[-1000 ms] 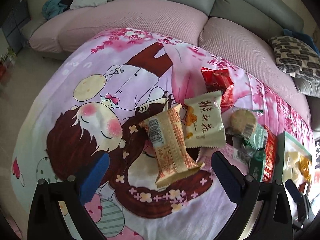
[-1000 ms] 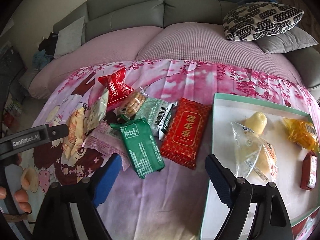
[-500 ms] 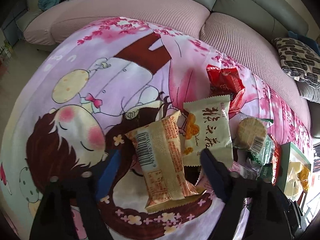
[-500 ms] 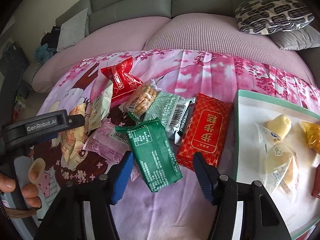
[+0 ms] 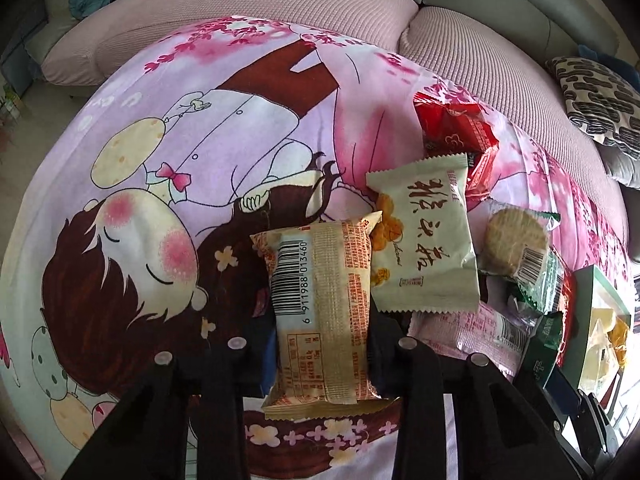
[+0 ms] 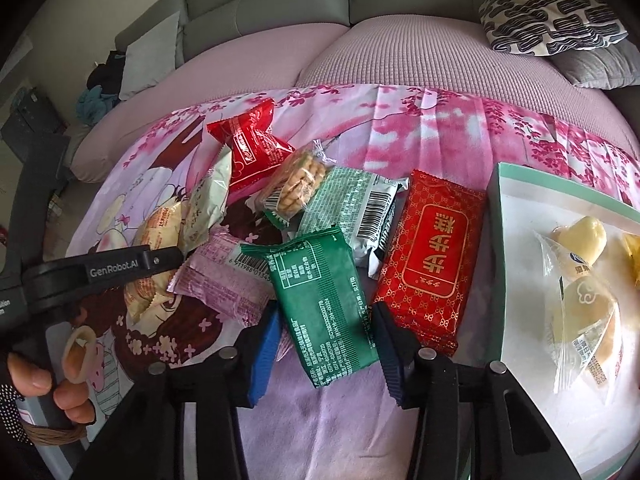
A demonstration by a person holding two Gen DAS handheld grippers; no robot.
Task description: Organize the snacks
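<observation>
Snack packets lie on a pink cartoon-print cloth (image 5: 168, 152). My left gripper (image 5: 322, 360) is shut on a beige packet with a barcode (image 5: 320, 300), its pads pressed against both long sides. In the right wrist view my right gripper (image 6: 326, 344) straddles a green packet (image 6: 320, 300); its jaws are closing and the blue pads touch the packet's two edges. A teal-rimmed white tray (image 6: 496, 240) at the right holds a clear bag of yellow pastries (image 6: 580, 292) and other snacks.
Around the green packet lie a pink packet (image 6: 224, 276), a silver-green one (image 6: 352, 204), a biscuit pack (image 6: 296, 184) and two red packets (image 6: 432, 256) (image 6: 248, 148). A pale packet (image 5: 424, 240) touches the beige one. A sofa (image 6: 400, 52) stands behind.
Both grippers came down and closed from wide open: the left onto the beige packet, the right in around the green packet. The snacks have not shifted.
</observation>
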